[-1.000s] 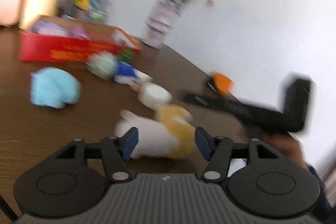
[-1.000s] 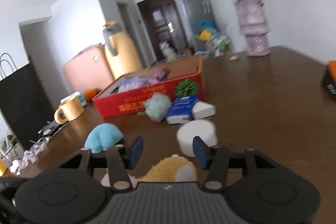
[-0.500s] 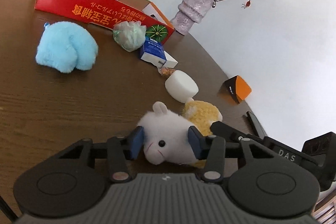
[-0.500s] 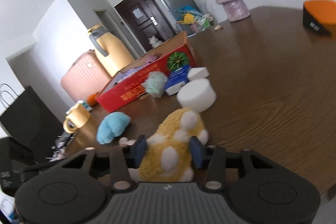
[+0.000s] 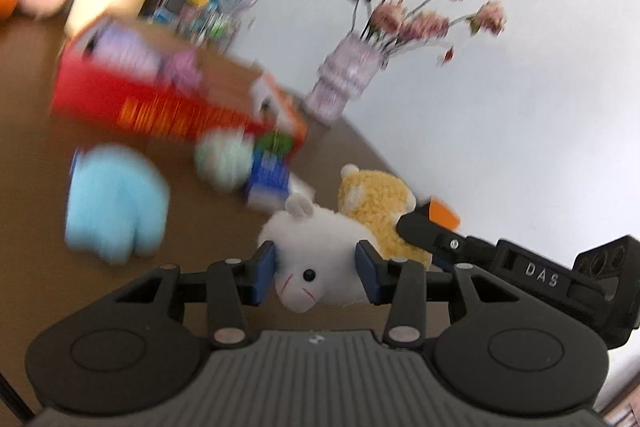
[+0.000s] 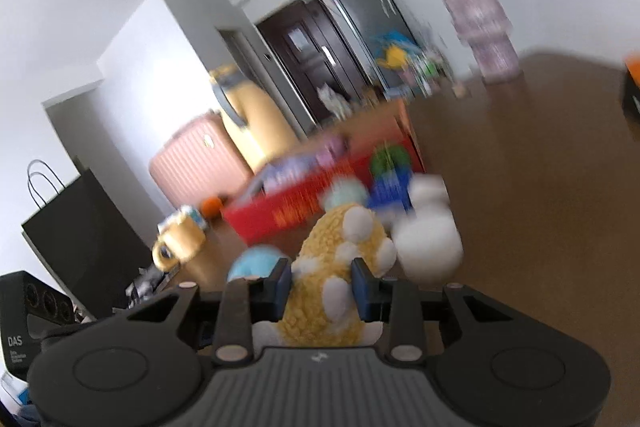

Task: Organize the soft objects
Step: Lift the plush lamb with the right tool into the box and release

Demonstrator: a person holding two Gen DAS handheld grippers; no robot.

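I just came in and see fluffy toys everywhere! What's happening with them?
A person is tidying soft toys on a brown table with two hand-held grippers. The left hand-held gripper has a white plush animal pinched between its pads. The right hand-held gripper is closing on a yellow plush with white spots between its pads. A blue plush lies on the table beside a red box that already has things in it.
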